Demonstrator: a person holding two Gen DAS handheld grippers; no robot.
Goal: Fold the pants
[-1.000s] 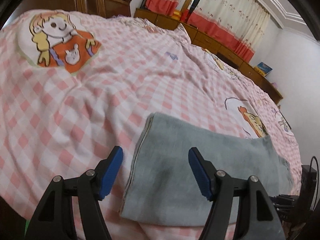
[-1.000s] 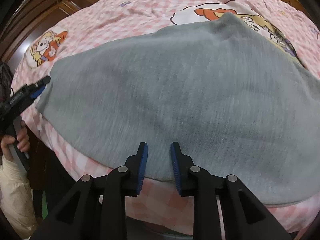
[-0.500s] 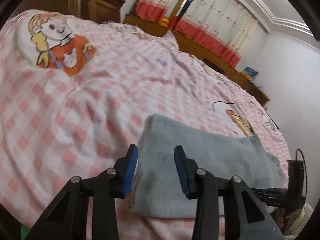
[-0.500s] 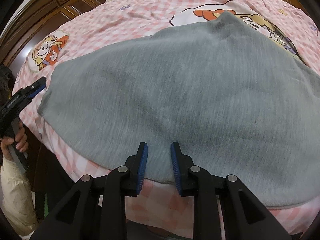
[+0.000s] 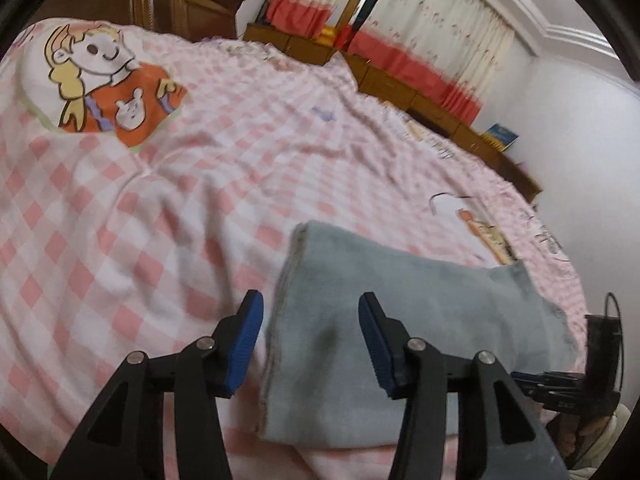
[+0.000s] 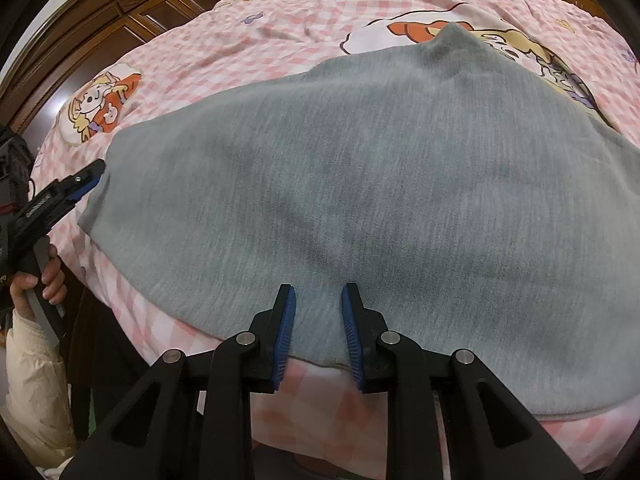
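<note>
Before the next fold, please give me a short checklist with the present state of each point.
1. Grey pants lie flat on the checked bedspread: ok.
2. Left claw straddles the pants' end edge, jaws just reopened, no grip: not ok.
3. Right claw over the near edge, narrow gap, pads not pinching: not ok.
4. Nothing else lies on the pants: ok.
5. Fold layers aligned: cannot tell.

No readable text, labels, brands or numbers anywhere; prints pictorial only
</note>
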